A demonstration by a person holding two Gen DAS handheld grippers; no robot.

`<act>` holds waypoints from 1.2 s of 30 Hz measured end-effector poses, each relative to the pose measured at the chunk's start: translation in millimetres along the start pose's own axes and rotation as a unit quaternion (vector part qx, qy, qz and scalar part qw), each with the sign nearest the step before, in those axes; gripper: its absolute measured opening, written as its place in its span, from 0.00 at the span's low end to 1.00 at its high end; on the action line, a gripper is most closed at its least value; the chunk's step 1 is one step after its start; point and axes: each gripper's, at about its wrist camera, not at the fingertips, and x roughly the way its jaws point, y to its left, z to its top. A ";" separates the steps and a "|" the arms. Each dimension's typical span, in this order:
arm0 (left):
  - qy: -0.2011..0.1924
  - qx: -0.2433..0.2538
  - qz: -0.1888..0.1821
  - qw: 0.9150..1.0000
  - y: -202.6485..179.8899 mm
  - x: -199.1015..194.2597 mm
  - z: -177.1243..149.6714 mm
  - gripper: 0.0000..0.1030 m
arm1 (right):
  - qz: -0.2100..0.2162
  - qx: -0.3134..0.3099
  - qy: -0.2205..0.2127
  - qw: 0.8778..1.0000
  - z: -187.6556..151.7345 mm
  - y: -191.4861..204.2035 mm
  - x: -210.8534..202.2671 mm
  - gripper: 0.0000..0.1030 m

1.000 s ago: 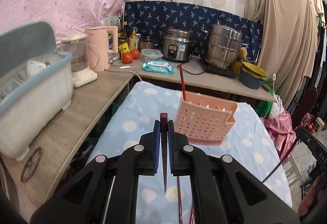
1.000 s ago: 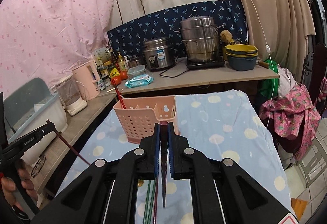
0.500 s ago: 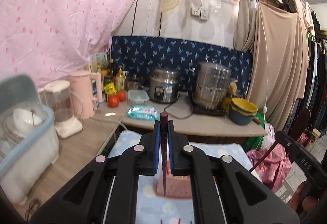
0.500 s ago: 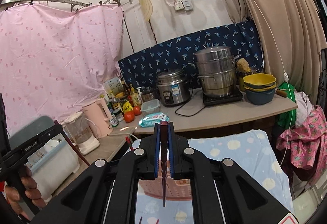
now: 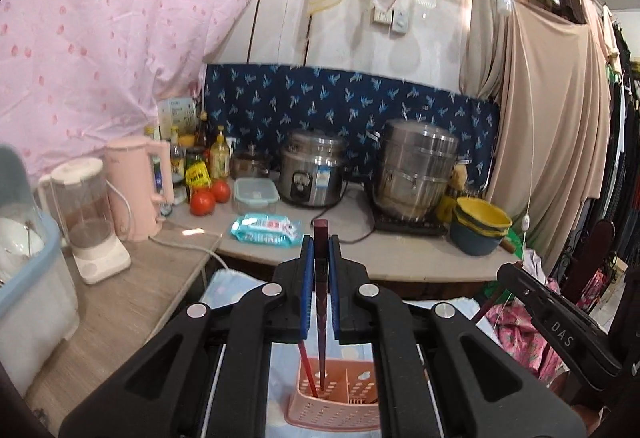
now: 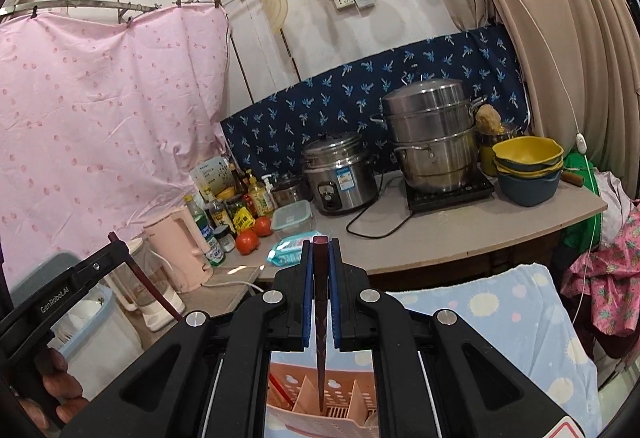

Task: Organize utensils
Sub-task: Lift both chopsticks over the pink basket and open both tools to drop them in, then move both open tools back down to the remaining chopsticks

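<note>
Dark-red lacquer marks both chopsticks now held upright over the pink utensil holder (image 5: 338,404). The left hand-held gripper (image 5: 321,270) has its blue-padded jaws pressed narrow against 1 dark red chopstick (image 5: 321,302), whose square butt stands above the jaws and whose thin tip points down into the holder's left compartment. A brighter red chopstick (image 5: 306,370) already leans in that same compartment, just beside the descending tip.

From the right wrist view, the right hand-held gripper (image 6: 320,274) is likewise clamped narrow on a second dark red chopstick (image 6: 320,318), upright, its tip reaching down among the slanted dividers of the pink holder (image 6: 304,396). Which slot the tip is over cannot be told exactly. The red chopstick (image 6: 280,390) shows at the holder's left side.

The holder sits on a pale blue dotted cloth (image 6: 492,322) in front of the kitchen desk (image 6: 460,234), which carries a rice cooker (image 6: 338,174), a steel steamer pot (image 6: 434,142), stacked yellow and blue bowls (image 6: 526,170), 2 tomatoes (image 6: 254,234), a packet of wipes (image 6: 290,246) and a pink kettle (image 6: 180,246). The left hand-held gripper also appears at the lower left of the right view (image 6: 120,244), with the person's fingers (image 6: 52,390) around its handle.
</note>
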 end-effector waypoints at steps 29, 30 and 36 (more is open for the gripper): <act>0.063 0.028 0.058 0.996 12.3 -9.7 -68.4 0.49 | -0.023 -0.017 0.052 0.998 -73.0 -9.0 -15.4 0.39; 0.066 0.029 0.060 0.996 12.7 -13.3 -71.6 0.49 | -0.023 -0.020 0.054 0.998 -76.8 -7.6 -19.2 0.39; 0.079 0.034 0.070 0.994 15.7 -34.4 -93.4 0.49 | -0.016 -0.025 0.074 0.997 -105.1 -2.8 -46.3 0.39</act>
